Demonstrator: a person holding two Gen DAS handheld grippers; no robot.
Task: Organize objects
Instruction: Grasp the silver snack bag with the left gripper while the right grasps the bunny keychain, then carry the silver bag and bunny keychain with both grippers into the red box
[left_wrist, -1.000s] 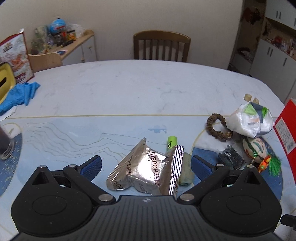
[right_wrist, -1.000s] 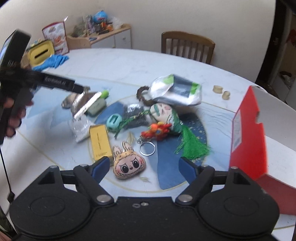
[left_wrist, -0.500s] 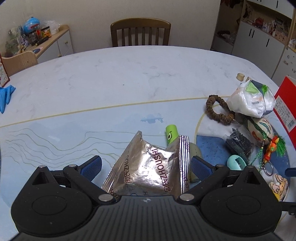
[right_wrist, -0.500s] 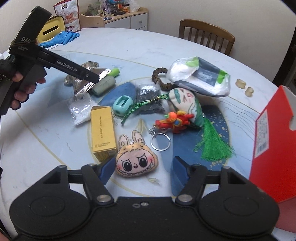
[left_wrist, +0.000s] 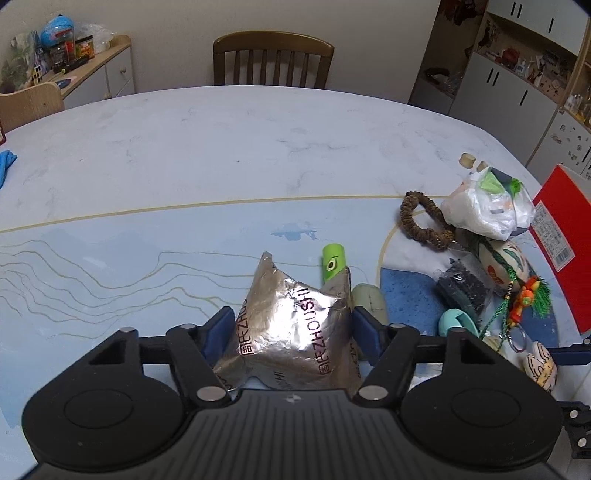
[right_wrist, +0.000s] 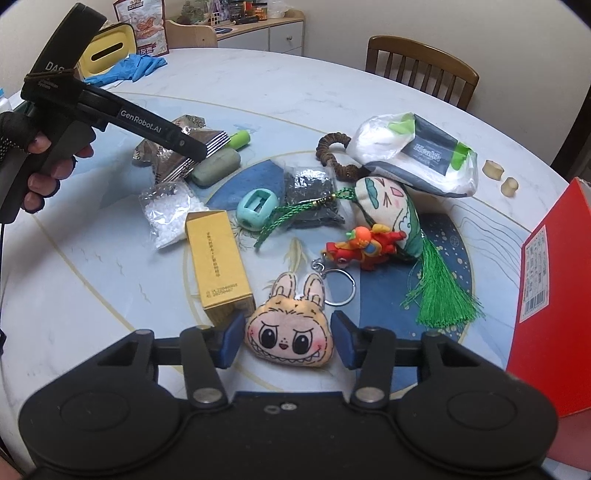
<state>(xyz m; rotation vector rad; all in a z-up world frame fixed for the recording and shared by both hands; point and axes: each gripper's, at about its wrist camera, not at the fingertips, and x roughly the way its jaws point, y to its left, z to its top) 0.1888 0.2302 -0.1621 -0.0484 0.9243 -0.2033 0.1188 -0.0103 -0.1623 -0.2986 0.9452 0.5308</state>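
The left gripper (left_wrist: 291, 328) is closing its jaws around a shiny silver snack bag (left_wrist: 295, 325) lying on the table (left_wrist: 221, 147). The blue pads are right at the bag's sides, and I cannot tell if they are squeezing it. The right gripper (right_wrist: 286, 339) is closing too. A bunny face toy (right_wrist: 290, 338) is lying between its pads, with small gaps on both sides.
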